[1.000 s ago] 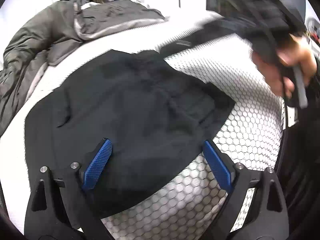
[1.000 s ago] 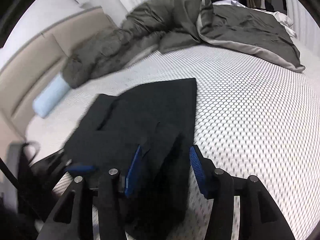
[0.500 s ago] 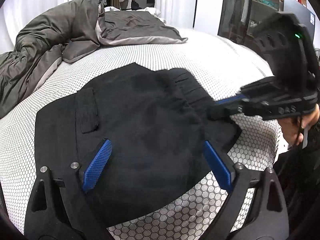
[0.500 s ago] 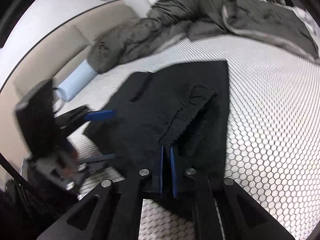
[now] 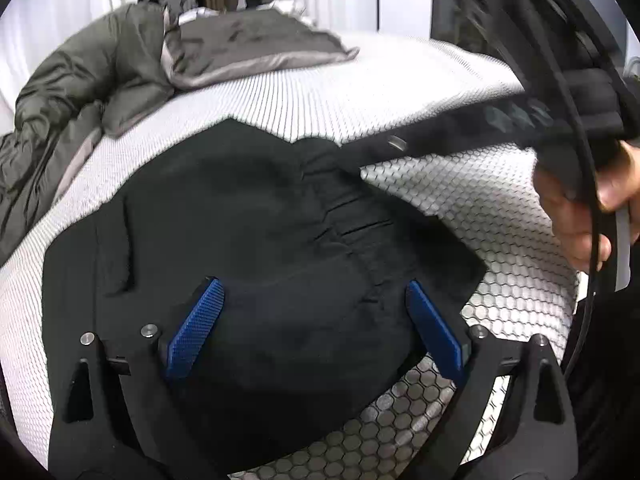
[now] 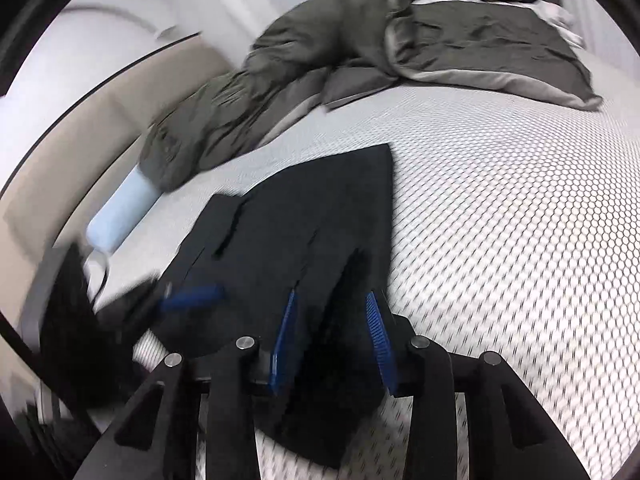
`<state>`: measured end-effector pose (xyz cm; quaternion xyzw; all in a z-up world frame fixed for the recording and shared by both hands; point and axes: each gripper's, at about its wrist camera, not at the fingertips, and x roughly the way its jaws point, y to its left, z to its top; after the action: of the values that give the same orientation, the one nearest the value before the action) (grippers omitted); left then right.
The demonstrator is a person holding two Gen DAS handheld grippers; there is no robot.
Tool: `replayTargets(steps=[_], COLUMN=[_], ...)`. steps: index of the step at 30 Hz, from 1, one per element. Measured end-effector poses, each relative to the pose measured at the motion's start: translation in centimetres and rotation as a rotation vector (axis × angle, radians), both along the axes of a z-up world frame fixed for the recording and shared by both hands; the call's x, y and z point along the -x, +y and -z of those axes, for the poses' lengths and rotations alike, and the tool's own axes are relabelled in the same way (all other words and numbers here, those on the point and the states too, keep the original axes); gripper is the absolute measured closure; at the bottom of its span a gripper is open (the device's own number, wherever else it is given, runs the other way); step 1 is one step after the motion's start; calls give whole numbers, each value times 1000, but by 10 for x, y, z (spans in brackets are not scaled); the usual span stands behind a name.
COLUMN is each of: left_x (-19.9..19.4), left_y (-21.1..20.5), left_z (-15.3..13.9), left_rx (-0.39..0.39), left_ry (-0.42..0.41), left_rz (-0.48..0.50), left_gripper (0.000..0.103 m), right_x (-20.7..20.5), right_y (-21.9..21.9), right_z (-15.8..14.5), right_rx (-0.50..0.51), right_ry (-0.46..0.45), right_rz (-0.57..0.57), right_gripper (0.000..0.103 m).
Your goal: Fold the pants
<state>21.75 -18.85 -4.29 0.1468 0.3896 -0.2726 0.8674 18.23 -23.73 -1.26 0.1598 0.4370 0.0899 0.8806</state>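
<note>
The black pants are lying folded and flat on the honeycomb-patterned mattress, directly under and ahead of the left gripper, whose blue pads are standing wide apart above the cloth without pressing it. The right gripper is hovering over the near corner of the pants, its jaws opening with dark fabric showing between the pads but not clamped. Well beyond both grippers, a rumpled grey duvet is lying.

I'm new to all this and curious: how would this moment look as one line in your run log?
stage: folding | black pants: folded on bed | left gripper: open above pants | right gripper: fingers opening, fabric between
</note>
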Motion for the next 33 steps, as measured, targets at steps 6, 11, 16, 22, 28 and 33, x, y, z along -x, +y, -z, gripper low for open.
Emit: replayTargets(steps=[6, 11, 16, 22, 28, 33], left_x=[-7, -5, 4, -9, -22, -32], left_y=[2, 2, 39, 126, 197, 228], left_z=[6, 4, -19, -32, -20, 3], left_rx=[27, 39, 85, 152, 156, 166], left_ry=[43, 29, -31, -84, -50, 44], left_rz=[-20, -13, -56, -306, -493, -567], left_gripper=[11, 11, 11, 8, 8, 8], right_x=[-46, -65, -43, 16, 26, 18], right_y=[4, -1, -4, 7, 29, 37], right_z=[21, 17, 3, -9, -9, 7], right_rx=[29, 80, 90, 185, 149, 114], right_ry=[32, 35, 34, -50, -62, -9], right_rz=[57, 123, 86, 83, -39, -73], right_gripper=[88, 102, 69, 35, 35, 40])
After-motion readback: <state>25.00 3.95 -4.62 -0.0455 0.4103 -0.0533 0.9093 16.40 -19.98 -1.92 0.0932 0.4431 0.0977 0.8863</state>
